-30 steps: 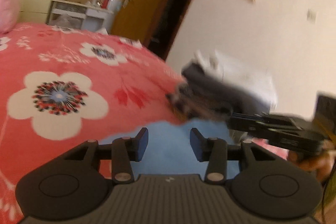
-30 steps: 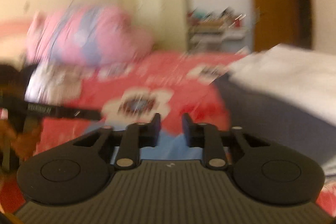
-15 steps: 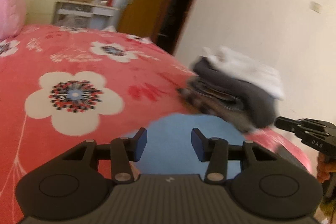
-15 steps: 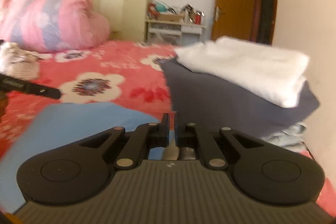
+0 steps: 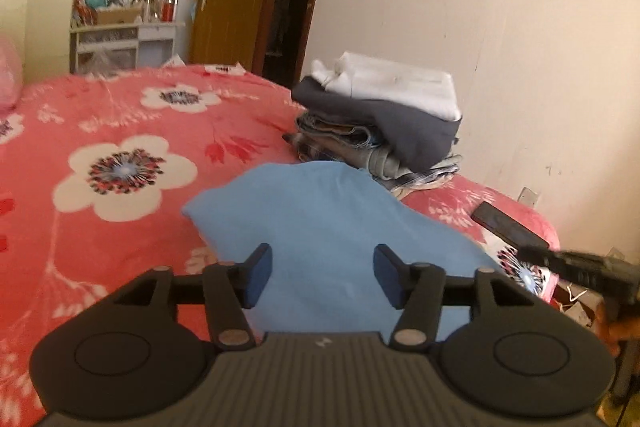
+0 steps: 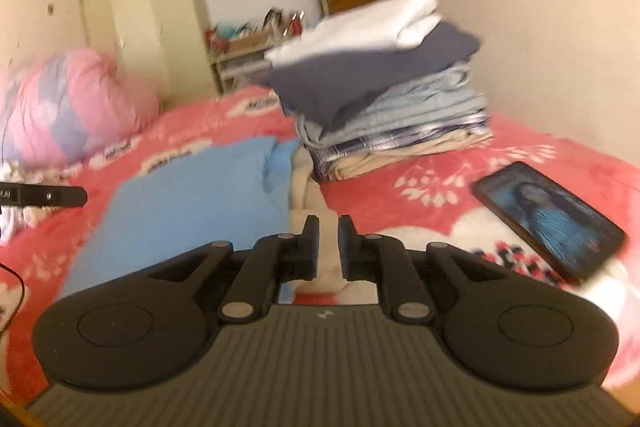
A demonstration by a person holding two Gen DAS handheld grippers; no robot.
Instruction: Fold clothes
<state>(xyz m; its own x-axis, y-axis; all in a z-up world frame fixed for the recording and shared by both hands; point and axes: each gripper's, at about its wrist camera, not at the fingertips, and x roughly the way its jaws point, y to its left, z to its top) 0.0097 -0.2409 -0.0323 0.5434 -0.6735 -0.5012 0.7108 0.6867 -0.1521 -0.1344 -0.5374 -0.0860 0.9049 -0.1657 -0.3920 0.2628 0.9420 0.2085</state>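
— Tongs first: how do they stand?

— Left gripper (image 5: 322, 277) is spread wide with nothing between its blue pads, hovering over the near part of the blue garment (image 5: 332, 227). Right gripper (image 6: 328, 247) has its jaws drawn close with a narrow gap showing between them; I see no cloth in that gap, though the view is blurred.

— And where does the garment lie?

— On the red flowered bedspread (image 5: 100, 115), spread as a flat panel, its far end close to the stack of folded clothes (image 5: 380, 119) by the wall. In the right wrist view the garment sits to the left of the right gripper, which points at a pale patch of bedding rather than at the blue cloth.

— Which step is this, then?

— By my reading, between folds: neither tong holds anything. The next move calls for each to take an edge or corner of the blue panel, then carry it across evenly.

— Anything unclear?

— Plenty. The garment's near edge is hidden beneath the left gripper's body, so its full outline and kind cannot be told. A phone (image 6: 548, 219) lies to the right, near the bed's edge, clear of the cloth.
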